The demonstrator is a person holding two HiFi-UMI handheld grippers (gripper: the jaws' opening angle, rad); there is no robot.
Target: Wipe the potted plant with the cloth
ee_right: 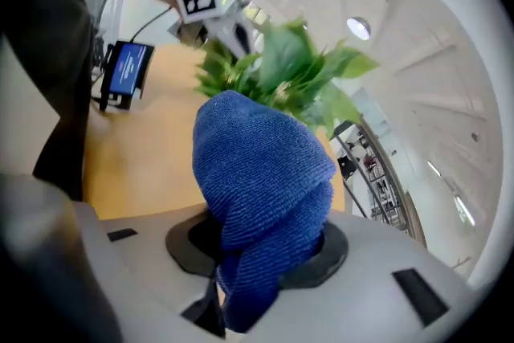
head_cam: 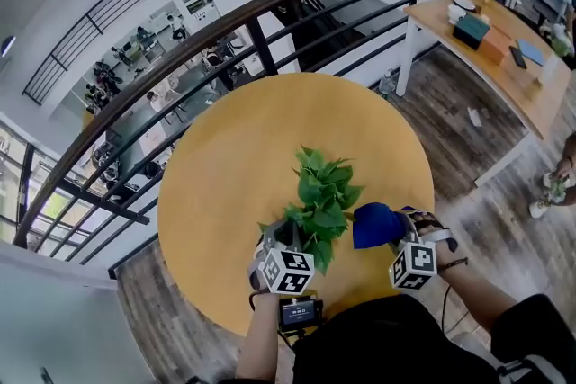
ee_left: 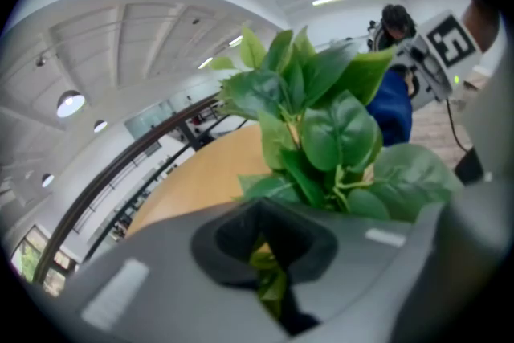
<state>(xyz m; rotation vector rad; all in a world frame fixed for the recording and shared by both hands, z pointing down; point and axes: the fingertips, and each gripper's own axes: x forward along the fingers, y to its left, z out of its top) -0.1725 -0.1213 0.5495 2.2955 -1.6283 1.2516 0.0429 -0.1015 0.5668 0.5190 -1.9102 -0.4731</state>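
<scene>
Round yellow bench [head_cam: 225, 175] beside a dark curved railing [head_cam: 180, 58]; an open lower floor shows beyond it. The potted plant [head_cam: 322, 198] stands on the near half of the bench, close to the person's edge, leaves upright and bushy (the pot itself is hidden behind the gripper and foliage, can't make it out).

Left gripper [head_cam: 284, 238] is at the plant's lower left, marker cube toward the camera. In the left gripper view its fingers are pressed together, with a bit of green leaf pinched in the slit between them. The rest of the foliage rises just past the tips.

Right gripper [head_cam: 402, 231] is on the plant's right side and angled down. Its fingers are clamped on the blue cloth [head_cam: 373, 225], which bulges out of them as a bunched, folded wad (ribbed microfibre look in the right gripper view). The wad's front end sits right up against the right-hand leaves. Whether it really touches them I cannot tell: in the head view the edges meet, and in the right gripper view the leaves show just behind the cloth's top.

A small device with a lit blue screen [head_cam: 300, 312] lies on the bench at the near rim, between the two forearms, with a cable attached. A second, paler table [head_cam: 513, 90] stands well apart at upper right with a few items on it.
</scene>
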